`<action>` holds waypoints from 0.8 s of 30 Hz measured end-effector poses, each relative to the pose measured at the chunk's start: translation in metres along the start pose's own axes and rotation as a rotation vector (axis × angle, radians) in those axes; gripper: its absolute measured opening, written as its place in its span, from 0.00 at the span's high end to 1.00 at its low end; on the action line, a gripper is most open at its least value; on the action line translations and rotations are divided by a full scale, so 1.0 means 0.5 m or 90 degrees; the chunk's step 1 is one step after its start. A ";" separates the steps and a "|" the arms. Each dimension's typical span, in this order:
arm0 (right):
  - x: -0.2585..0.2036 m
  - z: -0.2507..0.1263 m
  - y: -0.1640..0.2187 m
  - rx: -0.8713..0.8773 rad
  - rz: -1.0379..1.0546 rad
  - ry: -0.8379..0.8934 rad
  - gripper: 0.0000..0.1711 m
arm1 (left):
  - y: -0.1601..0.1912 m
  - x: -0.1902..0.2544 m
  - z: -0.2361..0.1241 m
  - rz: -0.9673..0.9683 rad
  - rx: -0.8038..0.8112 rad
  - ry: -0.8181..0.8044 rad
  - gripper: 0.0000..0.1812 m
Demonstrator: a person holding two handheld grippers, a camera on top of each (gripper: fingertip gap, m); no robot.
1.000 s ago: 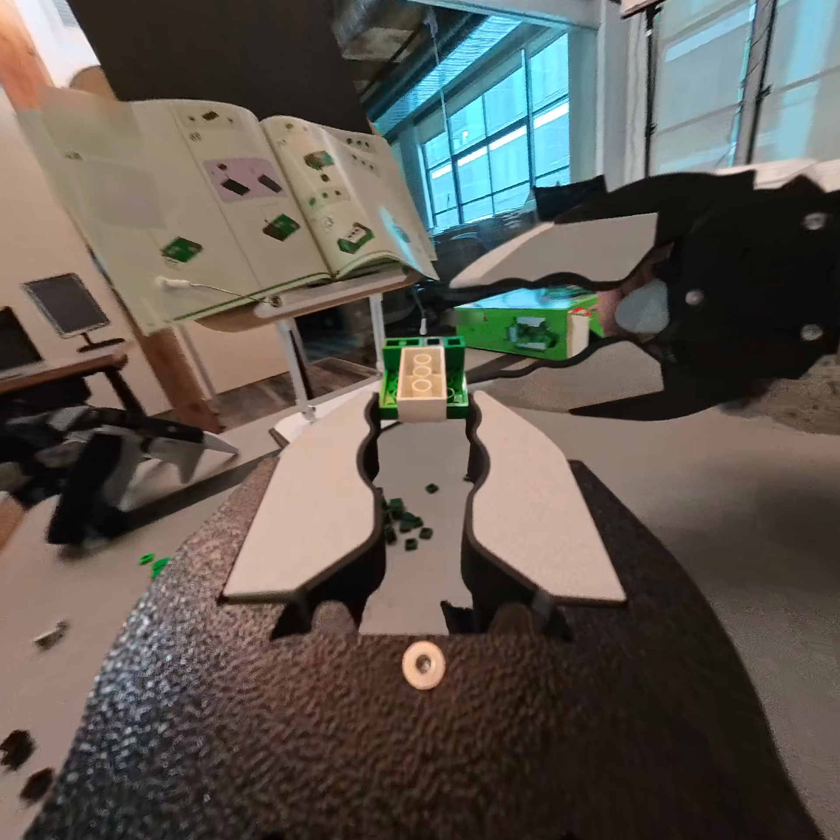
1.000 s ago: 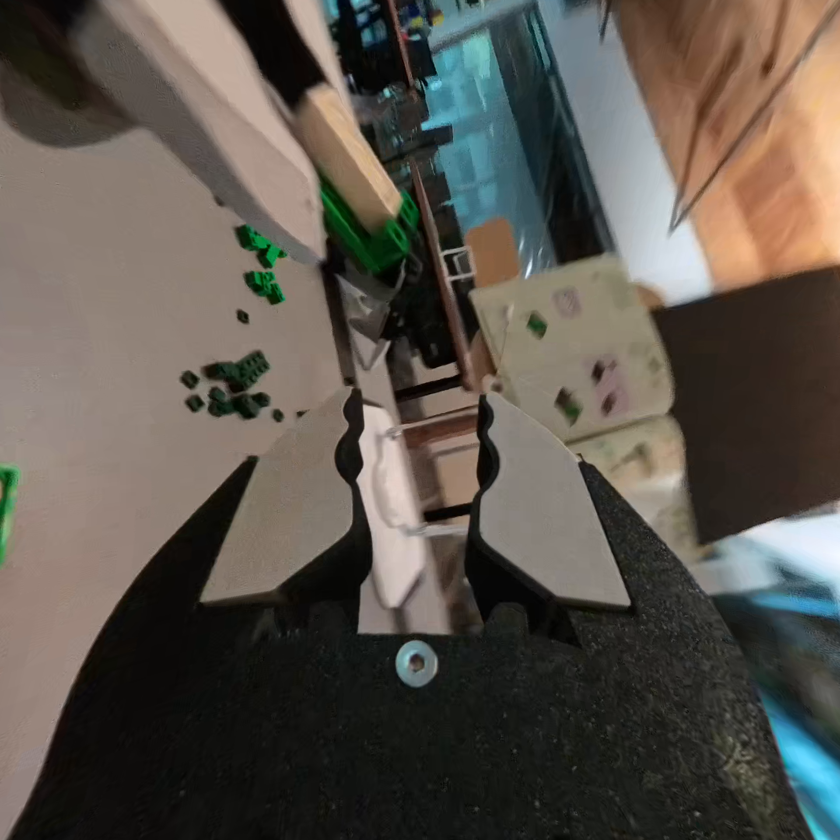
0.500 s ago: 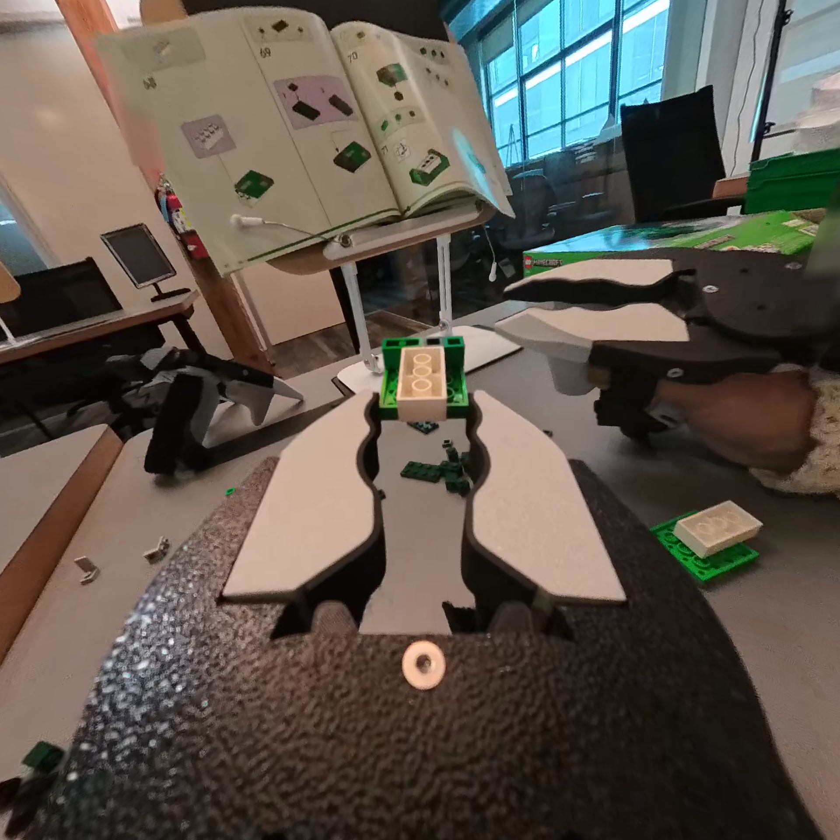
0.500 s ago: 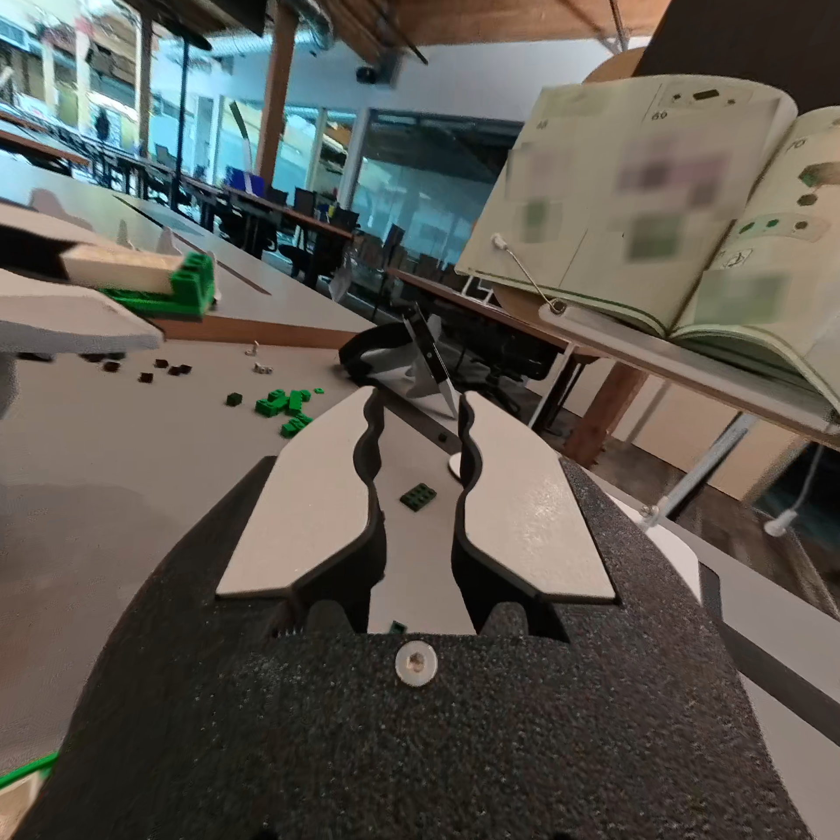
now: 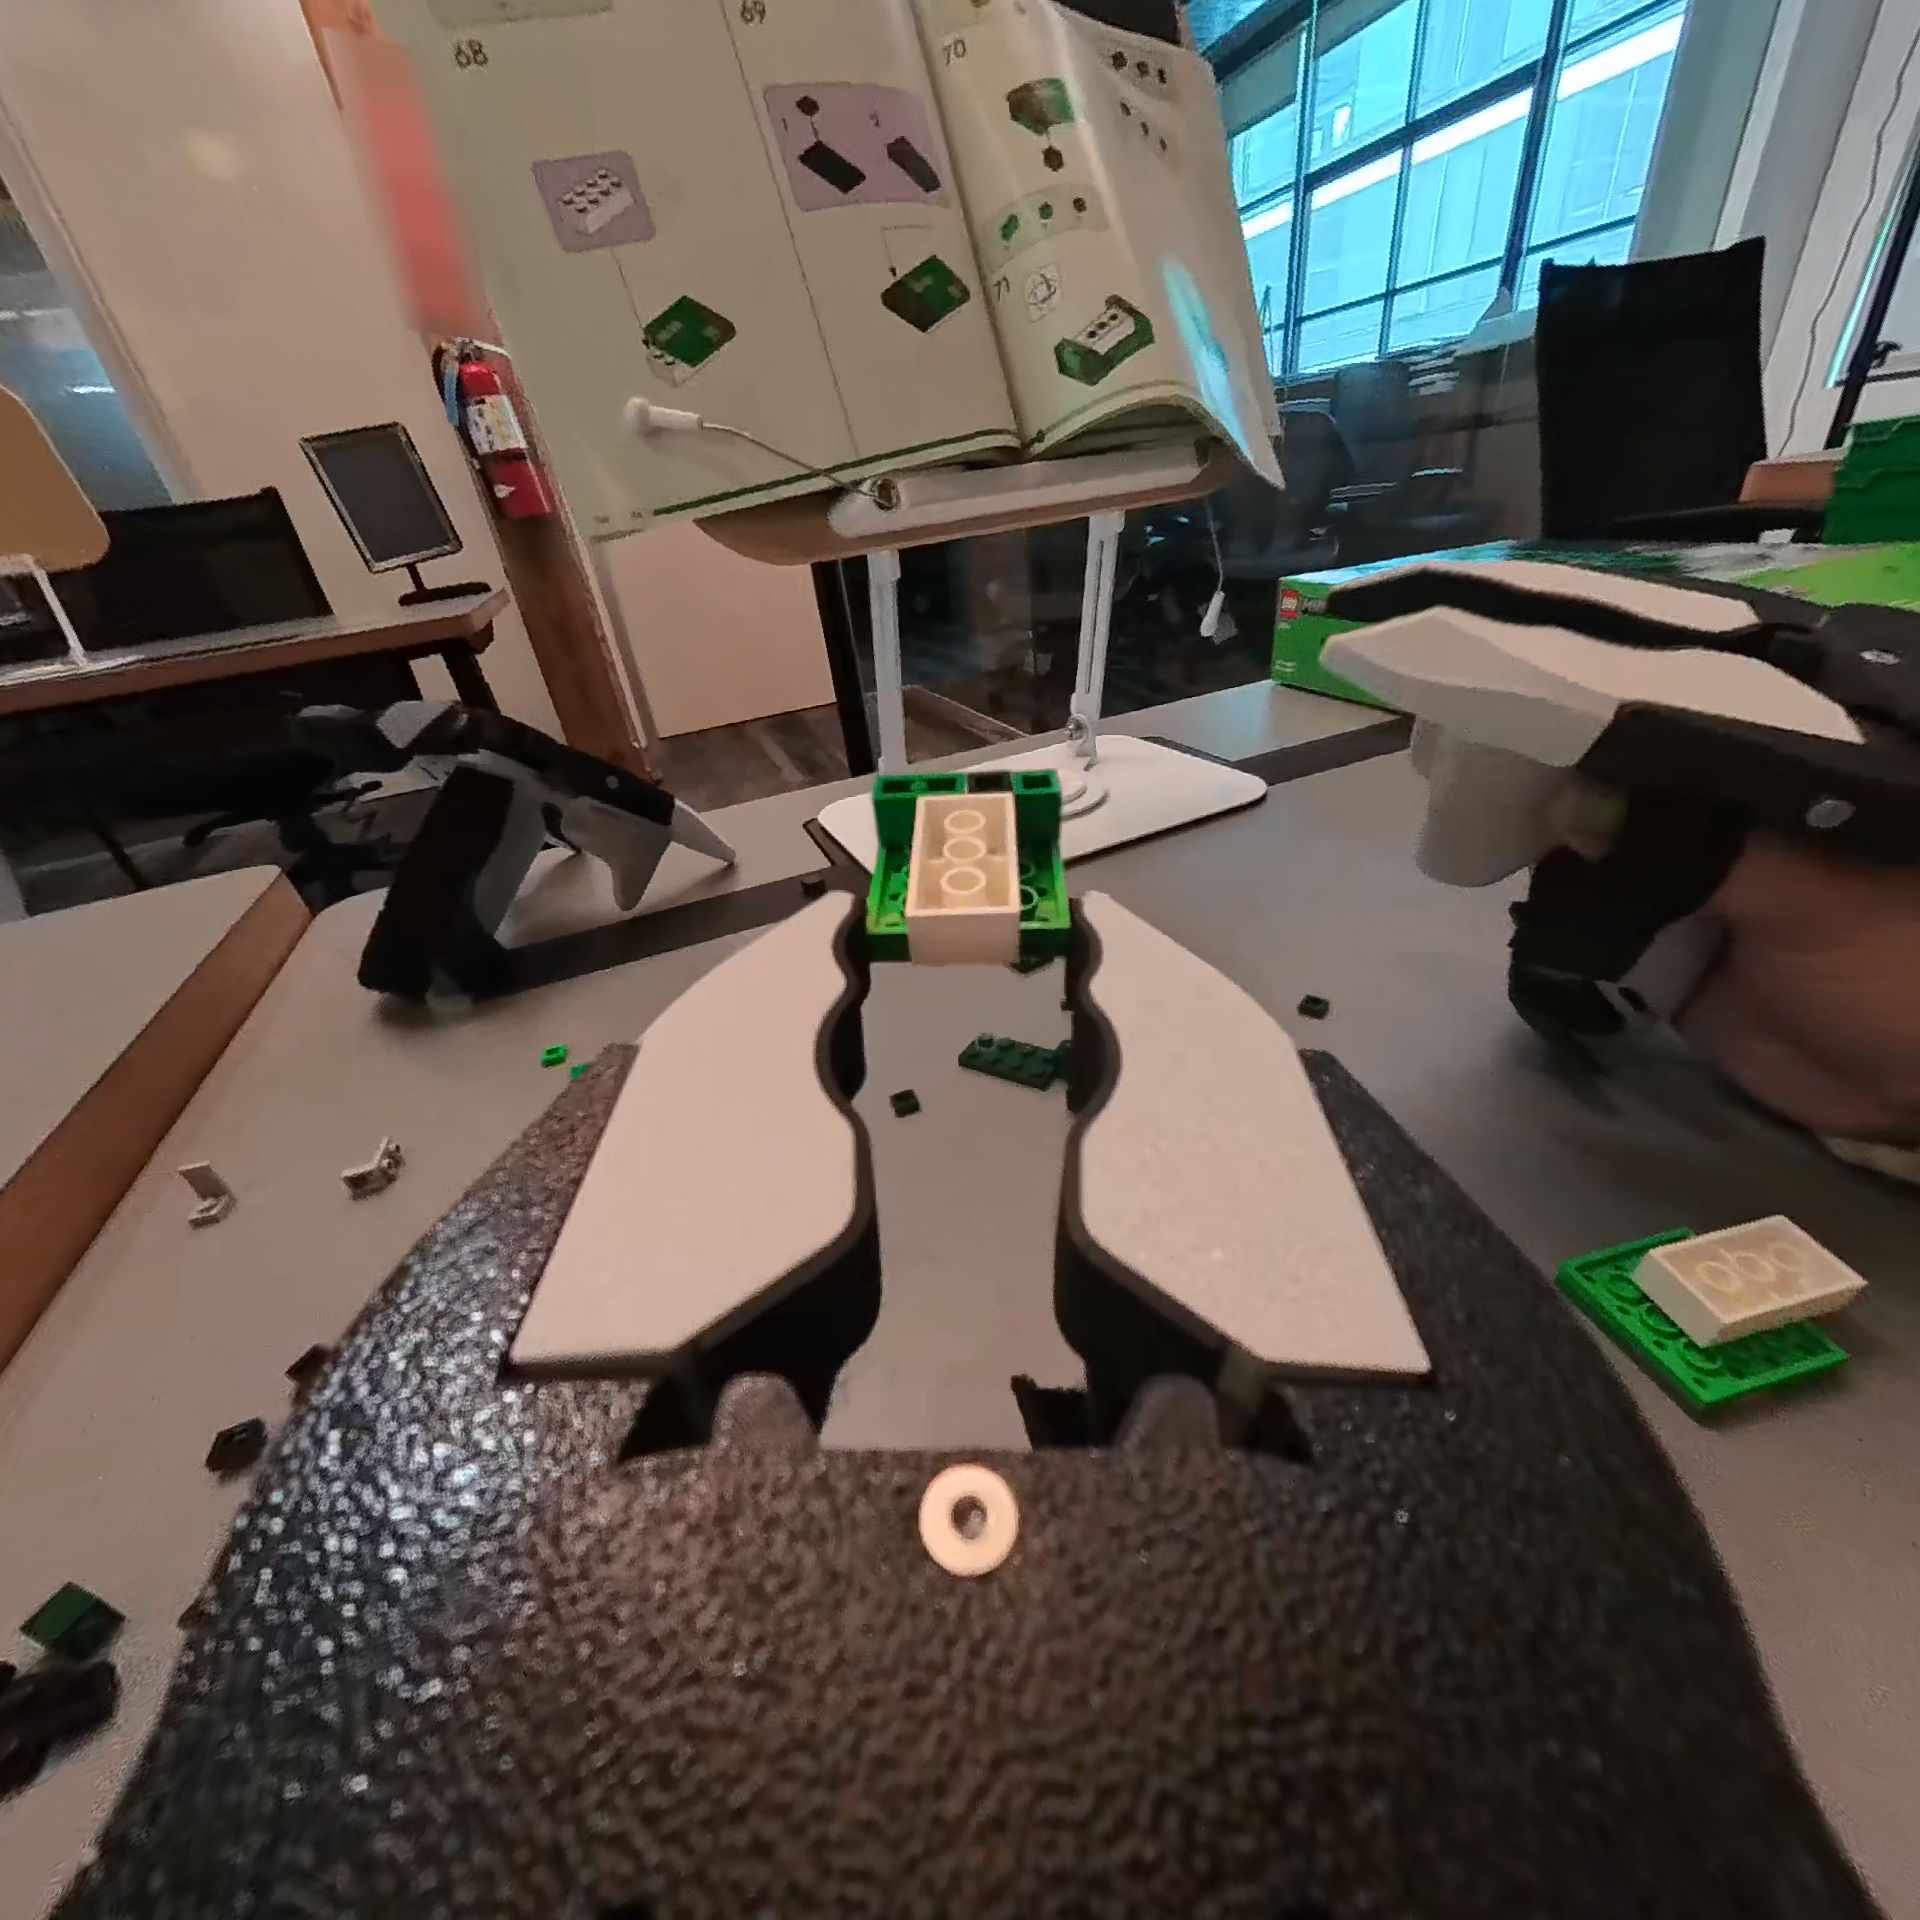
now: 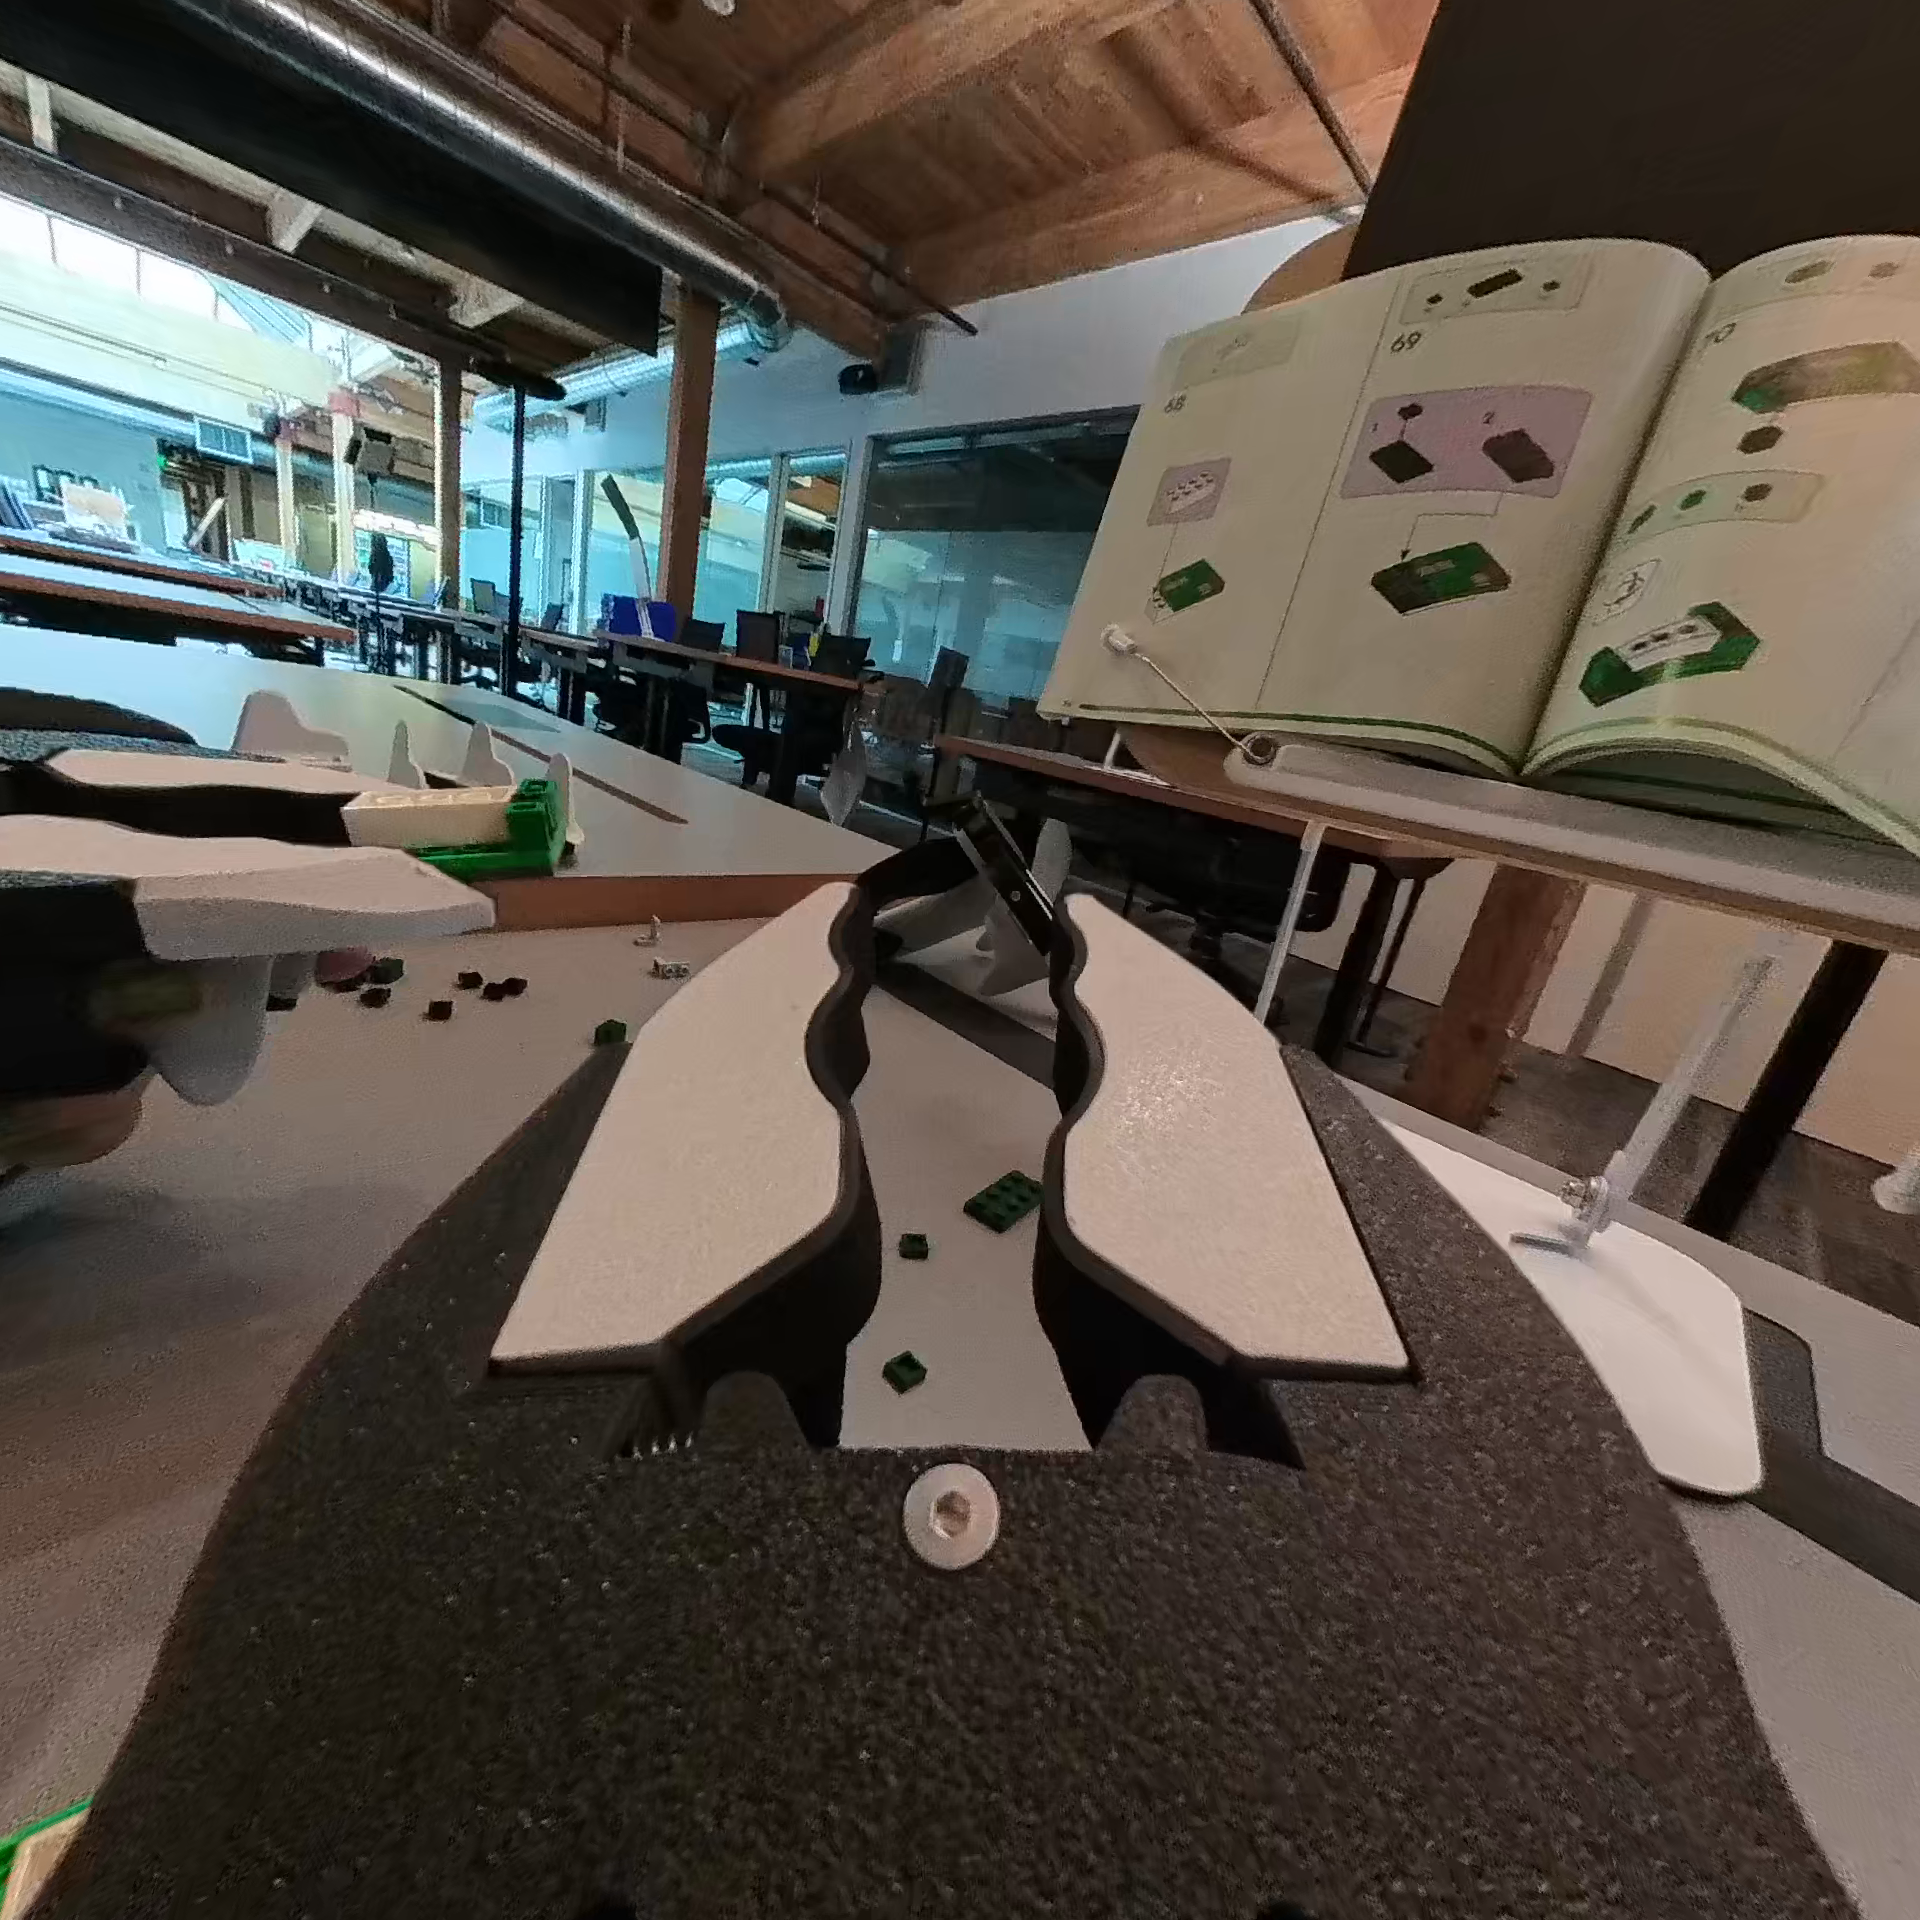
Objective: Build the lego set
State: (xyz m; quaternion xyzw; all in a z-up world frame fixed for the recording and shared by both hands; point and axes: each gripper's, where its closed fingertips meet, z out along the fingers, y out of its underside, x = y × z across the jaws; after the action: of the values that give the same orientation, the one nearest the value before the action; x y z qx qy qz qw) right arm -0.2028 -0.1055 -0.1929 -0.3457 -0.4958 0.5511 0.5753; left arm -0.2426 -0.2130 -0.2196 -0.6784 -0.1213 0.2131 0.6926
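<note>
Gripping a green-and-white lego assembly [image 5: 966,873], my left gripper [image 5: 966,930] hovers over the grey table [image 5: 1351,935] (loose bricks below); my right gripper [image 6: 951,935], parted and empty, faces the instruction book [image 6: 1455,520].

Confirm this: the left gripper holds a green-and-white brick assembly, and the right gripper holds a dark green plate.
Wrong on one point. The right gripper holds nothing; in the right wrist view the dark green plate lies on the table between its open fingers. The left gripper does hold the green-and-white brick assembly.

Your right gripper [image 6: 951,914] hangs over the surface [image 6: 343,1174] with jaws apart and empty. A dark green plate [image 6: 1003,1200] lies between them.
</note>
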 end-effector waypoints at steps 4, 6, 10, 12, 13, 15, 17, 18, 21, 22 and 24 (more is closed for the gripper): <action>0.003 0.004 0.008 -0.010 0.009 0.001 0.82 | 0.000 0.025 0.001 0.050 -0.005 0.025 0.80; 0.001 0.007 0.012 -0.017 0.007 -0.001 0.83 | -0.004 0.038 -0.003 0.084 0.002 0.034 0.80; -0.006 0.009 0.014 -0.022 -0.005 -0.011 0.85 | 0.000 0.058 -0.004 0.135 -0.002 0.050 0.80; -0.010 0.011 0.016 -0.024 -0.015 -0.016 0.86 | 0.004 0.064 -0.001 0.148 -0.010 0.057 0.80; -0.012 0.013 0.018 -0.028 -0.020 -0.017 0.86 | 0.006 0.066 0.000 0.153 -0.013 0.058 0.80; -0.018 0.015 0.021 -0.036 -0.030 -0.026 0.88 | 0.008 0.069 0.002 0.155 -0.015 0.062 0.80; -0.024 0.015 0.021 -0.035 -0.037 -0.034 0.89 | 0.010 0.068 0.004 0.148 -0.018 0.065 0.80; -0.026 0.015 0.021 -0.035 -0.040 -0.036 0.90 | 0.011 0.067 0.005 0.142 -0.019 0.066 0.80; -0.033 0.015 0.020 -0.035 -0.048 -0.046 0.90 | 0.011 0.062 0.005 0.118 -0.017 0.066 0.80; -0.034 0.015 0.020 -0.034 -0.054 -0.047 0.90 | 0.009 0.059 0.004 0.111 -0.013 0.065 0.80; -0.034 0.015 0.020 -0.036 -0.057 -0.047 0.91 | 0.004 0.055 0.001 0.100 -0.003 0.061 0.80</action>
State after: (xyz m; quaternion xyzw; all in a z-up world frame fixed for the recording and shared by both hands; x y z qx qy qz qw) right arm -0.2112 -0.1218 -0.2038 -0.3188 -0.5471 0.5227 0.5708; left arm -0.2191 -0.1998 -0.2251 -0.6969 -0.0351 0.2336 0.6771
